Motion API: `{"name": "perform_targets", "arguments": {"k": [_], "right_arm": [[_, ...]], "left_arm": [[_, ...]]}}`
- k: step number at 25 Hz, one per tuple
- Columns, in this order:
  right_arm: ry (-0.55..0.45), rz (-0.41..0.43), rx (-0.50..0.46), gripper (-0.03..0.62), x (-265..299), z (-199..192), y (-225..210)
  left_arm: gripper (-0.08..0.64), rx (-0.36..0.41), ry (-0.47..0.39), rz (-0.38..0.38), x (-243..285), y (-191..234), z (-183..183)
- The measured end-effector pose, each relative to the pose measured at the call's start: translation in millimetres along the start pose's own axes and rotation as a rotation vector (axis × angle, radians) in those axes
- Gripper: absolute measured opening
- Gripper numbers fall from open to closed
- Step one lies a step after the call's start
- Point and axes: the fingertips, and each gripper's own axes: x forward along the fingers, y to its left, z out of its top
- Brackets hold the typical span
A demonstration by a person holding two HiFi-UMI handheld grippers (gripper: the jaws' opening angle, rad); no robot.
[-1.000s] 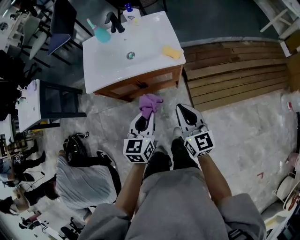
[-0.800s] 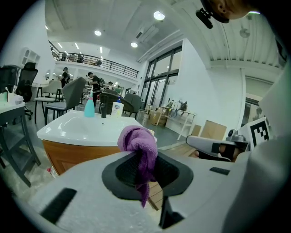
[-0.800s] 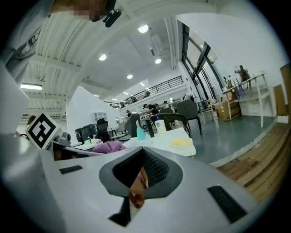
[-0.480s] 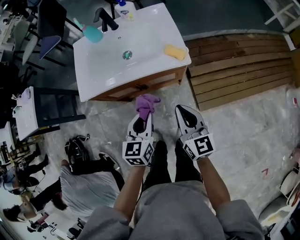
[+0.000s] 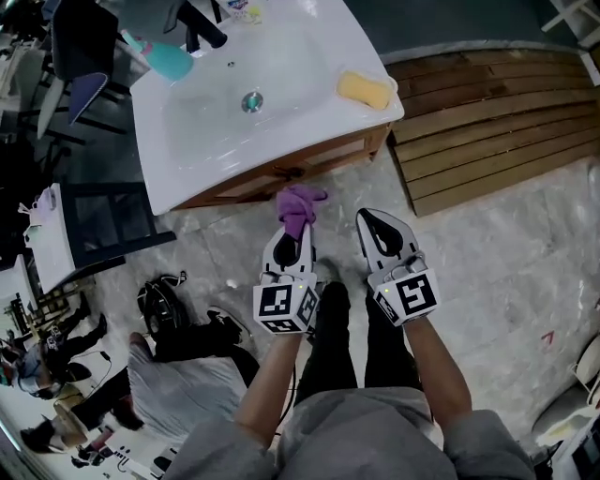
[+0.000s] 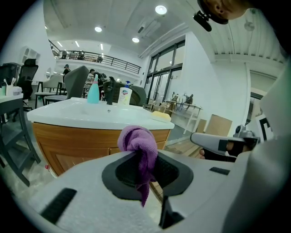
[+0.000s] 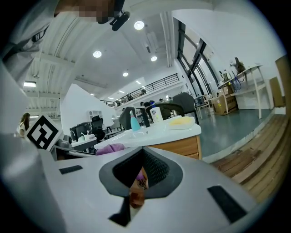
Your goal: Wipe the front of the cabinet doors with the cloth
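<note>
Two grippers are in my hands. My left gripper [image 5: 295,232] pinches one purple cloth [image 5: 298,204], which bunches above its closed jaws and hangs down between them. My right gripper [image 5: 368,218] has its jaws pressed together on nothing, just beside the left one. The cloth is near the front of one wooden cabinet [image 5: 323,157], low by the floor; I cannot tell whether it touches. On the white sink top [image 5: 178,178] sit one yellow sponge [image 5: 364,89], one teal bottle [image 5: 161,58] and one black faucet [image 5: 197,23].
</note>
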Motion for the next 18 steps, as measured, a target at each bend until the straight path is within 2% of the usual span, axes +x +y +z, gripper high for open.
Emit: {"name": "perform_targets", "arguments": {"k": [12, 18], "right_arm": [[-0.015, -0.019, 0.034, 0.009, 22.1, -44.5, -19.8], [-0.012, -0.03, 0.054, 0.009, 31.7, -68.7, -30.3]], "left_arm": [[0.058, 0.031, 0.005, 0.026, 40.0, 31.5, -46.8], [0.058, 0.06, -0.011, 0.066, 67.0, 55.1, -62.0]]}}
